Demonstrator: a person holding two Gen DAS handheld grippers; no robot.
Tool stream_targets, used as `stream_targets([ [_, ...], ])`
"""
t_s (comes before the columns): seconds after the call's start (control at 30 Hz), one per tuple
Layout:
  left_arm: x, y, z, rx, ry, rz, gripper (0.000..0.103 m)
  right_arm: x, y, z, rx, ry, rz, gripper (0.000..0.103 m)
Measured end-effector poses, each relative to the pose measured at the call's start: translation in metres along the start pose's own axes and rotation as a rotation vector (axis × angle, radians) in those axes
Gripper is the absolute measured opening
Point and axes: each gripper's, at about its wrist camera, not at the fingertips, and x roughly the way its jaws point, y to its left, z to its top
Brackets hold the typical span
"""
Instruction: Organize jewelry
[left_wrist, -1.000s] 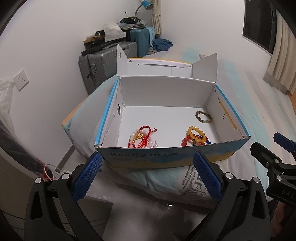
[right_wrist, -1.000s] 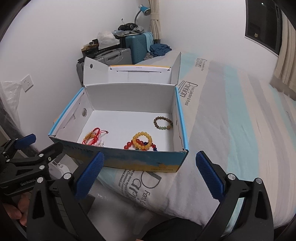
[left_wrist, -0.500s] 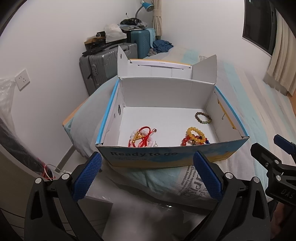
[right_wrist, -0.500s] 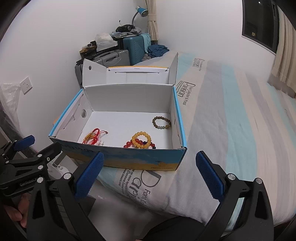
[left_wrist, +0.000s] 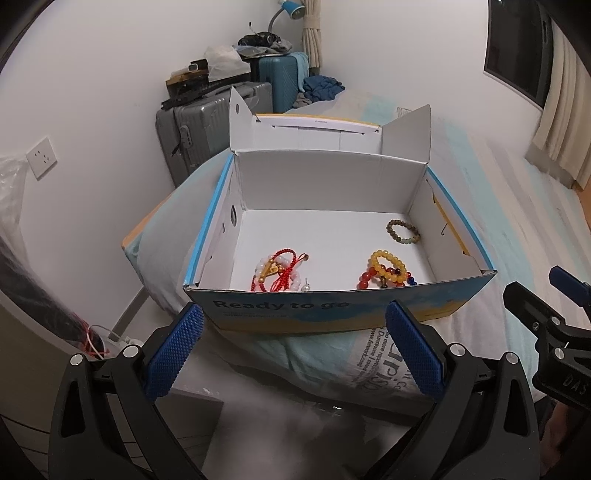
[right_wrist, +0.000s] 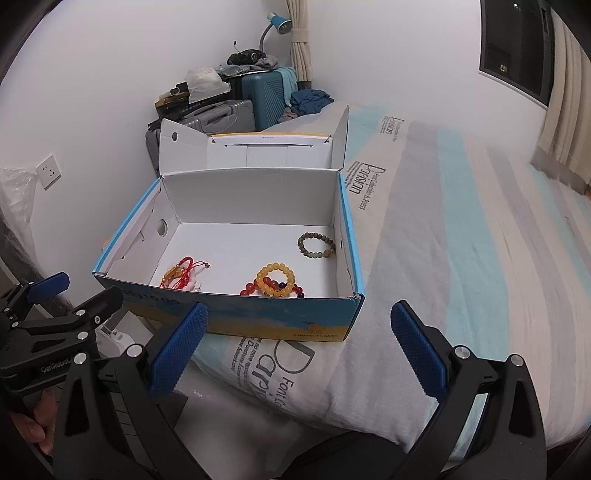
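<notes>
An open blue-and-white cardboard box (left_wrist: 332, 310) (right_wrist: 258, 321) rests on the bed with its lid flaps up. Inside lie a red cord bracelet with white beads (left_wrist: 279, 271) (right_wrist: 183, 275), a yellow bead bracelet (left_wrist: 388, 264) (right_wrist: 277, 278) over red beads, and a brown-green bead bracelet (left_wrist: 403, 230) (right_wrist: 317, 244) at the back right. My left gripper (left_wrist: 293, 347) hangs open just short of the box's near wall. My right gripper (right_wrist: 299, 345) is also open, near the box's front right corner. Neither holds anything.
The box stands on a striped bed cover (right_wrist: 461, 258) at the bed's corner. Grey (left_wrist: 207, 125) and teal suitcases (right_wrist: 266, 99) piled with clutter stand against the wall behind. A wall socket (left_wrist: 41, 157) is at the left, curtains (left_wrist: 561, 122) at the right.
Both grippers have pulled back a little from the box and stay open. The jewelry in the box has not moved.
</notes>
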Motion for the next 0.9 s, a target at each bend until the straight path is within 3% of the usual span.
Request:
stream_targets([
  [0.7,0.0057,-0.0011,-0.0029,-0.034,0.016,-0.009,0.097,-0.0001,0.0001,0.0005,0.001,0.008,0.002,0.095],
  [0.83,0.0029,-0.0063,-0.002,0.015,-0.003,0.046,0.097,0.0004,-0.0004,0.0008,0.005,0.01,0.002,0.095],
  [0.9,0.0026,-0.0061,-0.0011,0.017,-0.004,0.036,0.097,0.0001,-0.0009,0.0008,0.005,0.009,0.002,0.095],
])
